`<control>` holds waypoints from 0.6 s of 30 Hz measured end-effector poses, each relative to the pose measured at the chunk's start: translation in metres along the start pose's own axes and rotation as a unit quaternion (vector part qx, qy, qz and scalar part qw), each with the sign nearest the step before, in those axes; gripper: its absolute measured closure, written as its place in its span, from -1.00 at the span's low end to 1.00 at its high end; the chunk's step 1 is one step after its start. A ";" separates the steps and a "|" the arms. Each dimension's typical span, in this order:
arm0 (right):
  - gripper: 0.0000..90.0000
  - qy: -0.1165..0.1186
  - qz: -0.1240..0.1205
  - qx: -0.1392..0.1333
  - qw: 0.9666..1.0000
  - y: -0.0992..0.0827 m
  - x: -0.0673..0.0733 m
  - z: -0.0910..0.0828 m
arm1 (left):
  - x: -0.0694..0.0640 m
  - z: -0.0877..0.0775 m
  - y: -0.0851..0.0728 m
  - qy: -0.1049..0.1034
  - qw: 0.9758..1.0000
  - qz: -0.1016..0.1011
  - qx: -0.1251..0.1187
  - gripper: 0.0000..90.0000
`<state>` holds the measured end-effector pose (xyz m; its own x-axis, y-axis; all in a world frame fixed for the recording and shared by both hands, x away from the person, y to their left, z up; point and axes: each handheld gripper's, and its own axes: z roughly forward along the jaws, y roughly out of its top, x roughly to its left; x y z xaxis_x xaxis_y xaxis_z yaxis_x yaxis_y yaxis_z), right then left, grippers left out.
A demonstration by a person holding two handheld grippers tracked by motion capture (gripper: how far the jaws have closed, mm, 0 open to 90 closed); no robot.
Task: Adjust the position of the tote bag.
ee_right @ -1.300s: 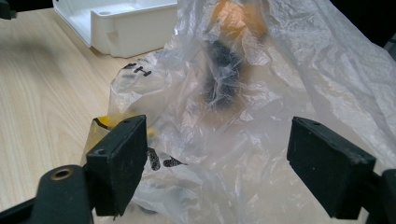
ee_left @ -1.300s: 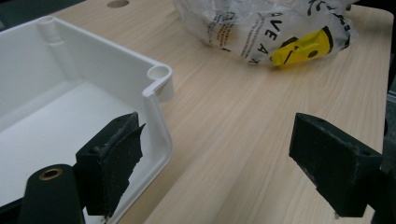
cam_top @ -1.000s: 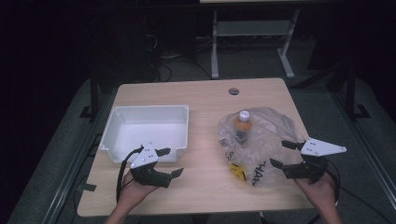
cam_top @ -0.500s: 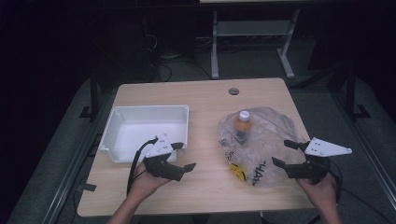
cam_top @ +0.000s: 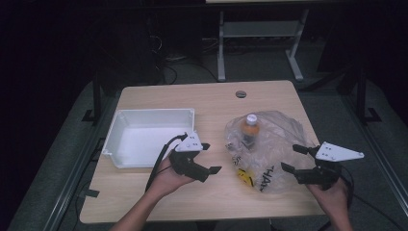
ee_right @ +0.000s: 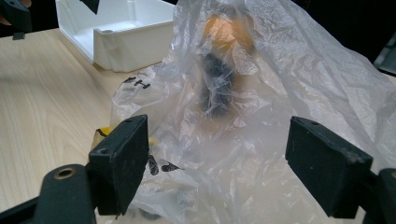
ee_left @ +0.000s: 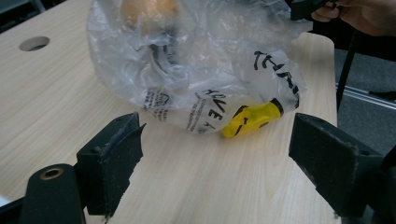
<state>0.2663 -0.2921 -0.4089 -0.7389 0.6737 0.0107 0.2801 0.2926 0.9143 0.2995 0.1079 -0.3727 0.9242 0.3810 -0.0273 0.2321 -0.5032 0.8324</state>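
Lab: lone wooden table (cam_top: 211, 103), dark floor (cables (cam_top: 166, 60) trailing).

Bag (cam_top: 276, 144): thin clear plastic, crinkled, glossy. Bin (cam_top: 150, 137): white plastic, smooth, matt. Table (cam_top: 211, 103): pale wood-grain, matt. Gripper pads (ee_left: 114, 154): black, rough.

Left gripper (cam_top: 208, 157): black body, square black jaw pads, brass-coloured rivet, grey three-cornered top plate, black trailing cable. Right gripper (cam_top: 294, 158): same build. Forearms bare, no sleeves.
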 end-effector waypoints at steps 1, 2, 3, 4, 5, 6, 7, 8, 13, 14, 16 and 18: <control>-0.53 0.000 0.000 0.000 1.000 0.000 0.000 0.000 | 0.000 0.000 0.000 0.000 1.000 0.000 0.000 -0.63; -0.53 0.000 0.000 0.000 1.000 0.000 0.000 0.000 | -0.001 0.002 0.002 0.000 1.000 0.004 0.002 -0.63; -0.53 -0.001 -0.002 0.001 1.000 0.000 0.000 0.000 | -0.001 0.003 0.005 -0.002 1.000 0.008 0.005 -0.63; -0.53 -0.001 -0.002 0.001 1.000 0.000 0.000 0.000 | -0.001 0.005 0.007 -0.004 1.000 0.010 0.003 -0.63; -0.53 0.000 0.000 0.002 1.000 -0.001 0.000 0.000 | -0.001 0.006 0.009 -0.005 1.000 0.012 0.003 -0.60; -0.53 -0.001 0.000 0.002 1.000 -0.001 -0.001 0.000 | 0.000 0.009 0.015 -0.006 1.000 0.019 0.005 -0.57; -0.53 -0.001 0.000 0.002 1.000 -0.001 -0.001 0.000 | 0.000 0.009 0.015 -0.006 1.000 0.019 0.005 -0.57; -0.53 -0.004 0.001 -0.001 1.000 -0.001 -0.001 -0.001 | 0.001 0.013 0.022 -0.008 1.000 0.021 0.003 -0.56; -0.53 -0.005 0.003 -0.009 1.000 0.000 -0.003 -0.002 | 0.001 0.021 0.038 -0.016 0.999 0.030 0.007 -0.51; -0.53 -0.005 0.002 -0.010 1.000 0.001 -0.003 -0.001 | 0.000 0.027 0.043 -0.022 0.999 0.033 0.014 -0.47; -0.53 -0.003 0.000 -0.007 1.000 0.001 -0.003 0.000 | -0.002 0.032 0.047 -0.026 0.999 0.037 0.023 -0.46; -0.53 -0.002 -0.002 -0.001 1.000 0.000 -0.003 0.001 | -0.001 0.038 0.050 -0.032 0.998 0.038 0.024 -0.41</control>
<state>0.2693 -0.2936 -0.4090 -0.7373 0.6755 0.0050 0.2756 0.2942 0.9151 0.3218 0.0530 -0.3521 0.9567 0.2910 -0.0024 0.1741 -0.5659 0.8059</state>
